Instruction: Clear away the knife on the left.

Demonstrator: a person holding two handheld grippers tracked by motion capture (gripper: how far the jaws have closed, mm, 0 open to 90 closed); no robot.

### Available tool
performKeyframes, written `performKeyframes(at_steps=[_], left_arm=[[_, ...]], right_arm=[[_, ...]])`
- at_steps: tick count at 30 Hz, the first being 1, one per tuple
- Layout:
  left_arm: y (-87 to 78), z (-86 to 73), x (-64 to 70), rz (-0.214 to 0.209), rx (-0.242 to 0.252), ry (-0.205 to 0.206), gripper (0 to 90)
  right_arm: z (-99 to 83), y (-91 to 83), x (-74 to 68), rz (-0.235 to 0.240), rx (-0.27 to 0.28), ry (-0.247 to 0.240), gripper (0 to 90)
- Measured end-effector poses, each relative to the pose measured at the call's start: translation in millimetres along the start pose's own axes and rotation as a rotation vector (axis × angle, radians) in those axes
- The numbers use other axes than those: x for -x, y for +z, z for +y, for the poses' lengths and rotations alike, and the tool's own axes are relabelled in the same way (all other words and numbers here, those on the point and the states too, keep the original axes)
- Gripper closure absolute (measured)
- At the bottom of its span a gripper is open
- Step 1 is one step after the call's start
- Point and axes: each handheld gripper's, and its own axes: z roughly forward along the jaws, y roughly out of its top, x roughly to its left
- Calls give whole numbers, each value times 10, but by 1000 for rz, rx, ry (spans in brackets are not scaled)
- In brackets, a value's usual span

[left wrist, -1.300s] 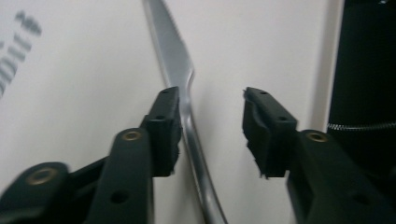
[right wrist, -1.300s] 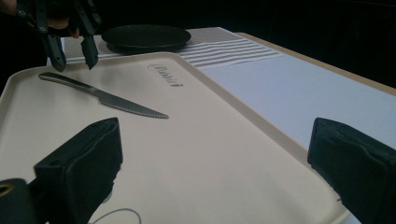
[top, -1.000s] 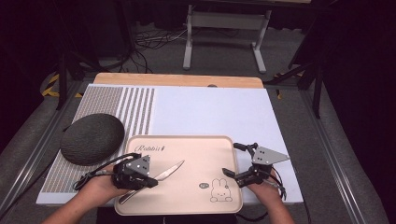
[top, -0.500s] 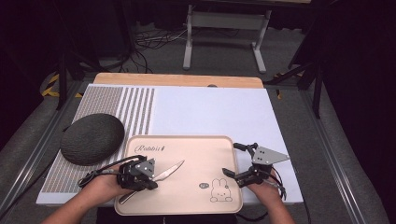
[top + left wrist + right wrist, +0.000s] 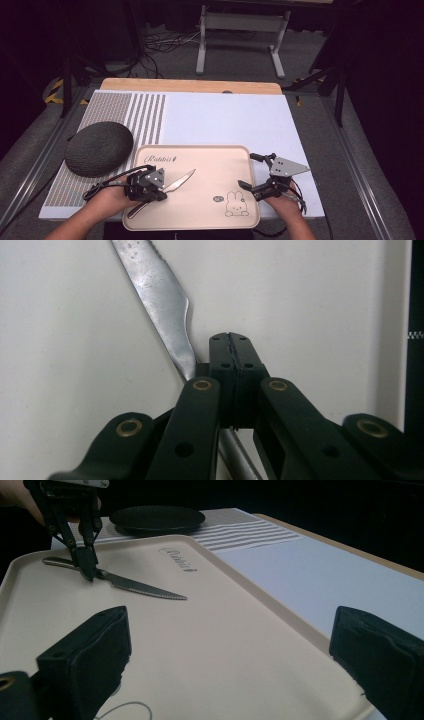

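Note:
A steel table knife (image 5: 180,181) lies on the beige tray (image 5: 200,148) near its left side, blade pointing right and away. My left gripper (image 5: 160,195) stands over the knife's neck with its jaws shut; in the left gripper view the tips (image 5: 230,337) meet with no gap, and the knife (image 5: 165,300) runs past their left side and beneath them. In the right gripper view that gripper (image 5: 87,570) touches down at the knife (image 5: 135,586). My right gripper (image 5: 248,171) is open at the tray's right edge, with nothing between its jaws (image 5: 230,645).
A dark grey round cushion-like disc (image 5: 97,148) lies left of the tray on the striped part of the white mat (image 5: 225,120). A rabbit drawing (image 5: 236,204) marks the tray's near right corner. The wooden table edge (image 5: 190,85) runs along the back.
The left gripper has shifted slightly to the right over the knife. The knife, tray and right gripper have stayed where they were.

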Motion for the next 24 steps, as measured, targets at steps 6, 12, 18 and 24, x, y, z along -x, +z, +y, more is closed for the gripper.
performKeyframes(at_steps=[6, 12, 18, 24], left_arm=[[-29, -44, -42, 7, -5, -28, 898], [-59, -121, -84, 20, 11, -57, 899], [-101, -220, -110, 34, 25, -91, 899], [-131, -283, -132, 43, 29, -113, 899]], right_arm=[[-1, 1, 2, 0, -1, 0, 38], [0, 4, 0, -1, -2, -3, 38], [0, 3, 0, -1, -1, -2, 39], [1, 4, -1, 0, -1, -2, 38]])
